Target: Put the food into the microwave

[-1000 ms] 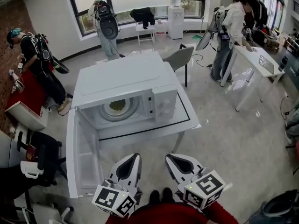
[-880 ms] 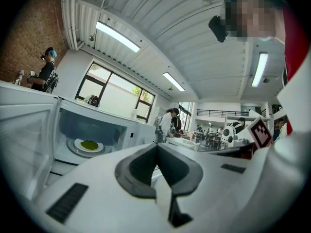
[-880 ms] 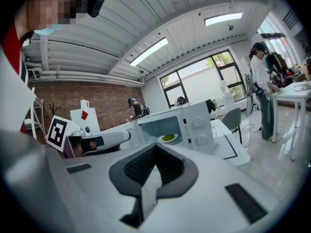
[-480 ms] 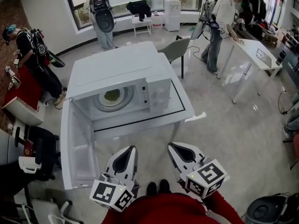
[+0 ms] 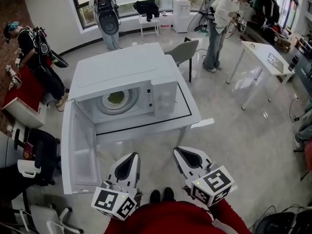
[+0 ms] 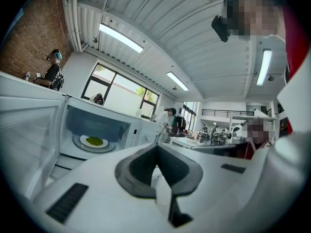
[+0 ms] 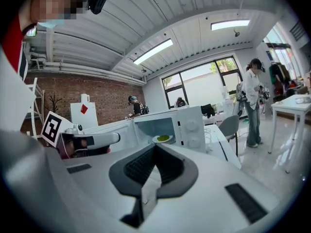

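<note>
A white microwave stands on a white table with its door swung wide open toward me at the left. Inside, on the turntable, lies a plate of green food, which also shows in the left gripper view as the plate and in the right gripper view as the plate. My left gripper and right gripper hang side by side in front of my body, short of the table. Both are shut with nothing between the jaws, as the left gripper and right gripper views confirm.
A grey chair stands behind the microwave table. A second white table is at the back right, with a person beside it. Two other people stand at the back left. An office chair sits near the open door.
Both grippers have stayed shut and almost still. The view has shifted a little. The person at the back right has stepped away from the white table.
</note>
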The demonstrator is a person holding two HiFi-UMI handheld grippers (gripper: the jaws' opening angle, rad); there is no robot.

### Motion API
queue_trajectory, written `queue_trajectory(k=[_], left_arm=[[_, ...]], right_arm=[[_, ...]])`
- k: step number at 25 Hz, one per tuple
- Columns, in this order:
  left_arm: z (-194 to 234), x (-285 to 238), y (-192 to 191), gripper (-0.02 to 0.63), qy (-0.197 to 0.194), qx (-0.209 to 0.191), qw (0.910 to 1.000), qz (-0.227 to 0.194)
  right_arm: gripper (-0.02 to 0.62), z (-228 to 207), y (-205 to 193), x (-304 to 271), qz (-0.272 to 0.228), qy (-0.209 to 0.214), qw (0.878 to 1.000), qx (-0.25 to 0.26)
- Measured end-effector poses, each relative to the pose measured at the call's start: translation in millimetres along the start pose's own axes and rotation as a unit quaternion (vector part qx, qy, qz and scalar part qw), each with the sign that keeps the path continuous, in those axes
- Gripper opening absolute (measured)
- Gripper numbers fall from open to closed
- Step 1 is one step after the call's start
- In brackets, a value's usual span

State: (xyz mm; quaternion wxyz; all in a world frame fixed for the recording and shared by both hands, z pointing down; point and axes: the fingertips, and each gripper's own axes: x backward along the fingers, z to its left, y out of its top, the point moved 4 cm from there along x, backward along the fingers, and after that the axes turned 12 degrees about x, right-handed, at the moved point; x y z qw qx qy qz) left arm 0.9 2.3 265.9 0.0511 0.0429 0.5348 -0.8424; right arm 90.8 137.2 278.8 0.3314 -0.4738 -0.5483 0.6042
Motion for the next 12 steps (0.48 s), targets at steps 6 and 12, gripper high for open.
queue_trajectory(k=[6,12], left_arm=[[-3.1,-2.4,-0.6,0.008,-0.003,-0.003,1.0,-0.002],[-0.2,-2.3,-0.3,0.008,0.001,-0.002,1.0,-0.007]], right_arm=[[0.012,-3.7,4.2,1.9,-0.002,-0.004,1.0,0.015],[0.012,0.2,3.7,-2.1,-0.006,0.007,1.0,0.024]])
